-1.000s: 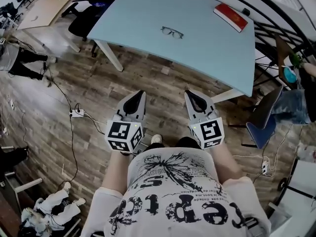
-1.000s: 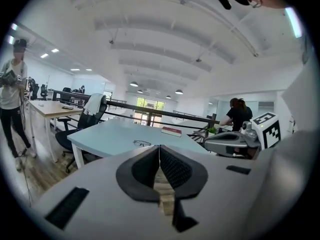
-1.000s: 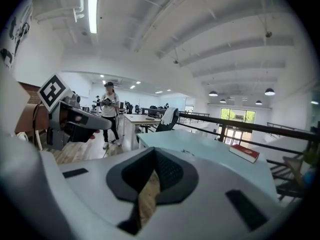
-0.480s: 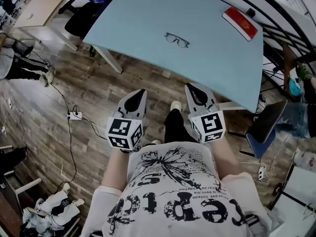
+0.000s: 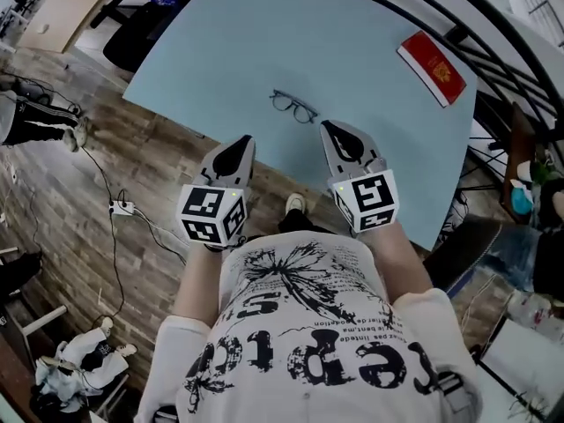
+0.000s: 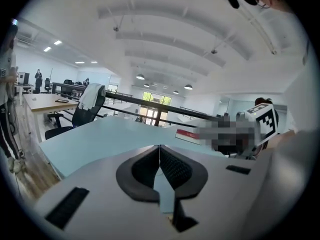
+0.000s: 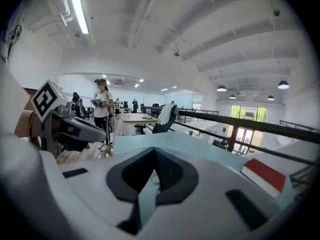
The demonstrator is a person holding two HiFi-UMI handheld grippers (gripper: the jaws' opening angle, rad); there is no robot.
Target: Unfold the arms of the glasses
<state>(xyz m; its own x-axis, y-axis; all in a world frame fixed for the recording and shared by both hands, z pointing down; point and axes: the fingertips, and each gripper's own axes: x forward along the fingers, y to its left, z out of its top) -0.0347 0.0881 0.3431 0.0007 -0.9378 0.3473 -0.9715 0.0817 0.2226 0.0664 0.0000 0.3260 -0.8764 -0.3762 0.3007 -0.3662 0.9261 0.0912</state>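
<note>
Dark thin-framed glasses (image 5: 293, 107) lie at upper centre on the pale blue table (image 5: 264, 33), with a flat red booklet (image 5: 431, 67) at upper right and wood-plank floor (image 5: 79, 192) at left. The left tool (image 5: 241, 141) and right tool (image 5: 331, 128) are closed and empty, just below the glasses.

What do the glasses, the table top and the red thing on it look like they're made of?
The glasses: thin dark frame, metal or plastic; too small to tell.
The table top: smooth, pale blue, matte, probably laminate or painted board.
The red thing: flat with a white edge, likely a booklet or card box.
</note>
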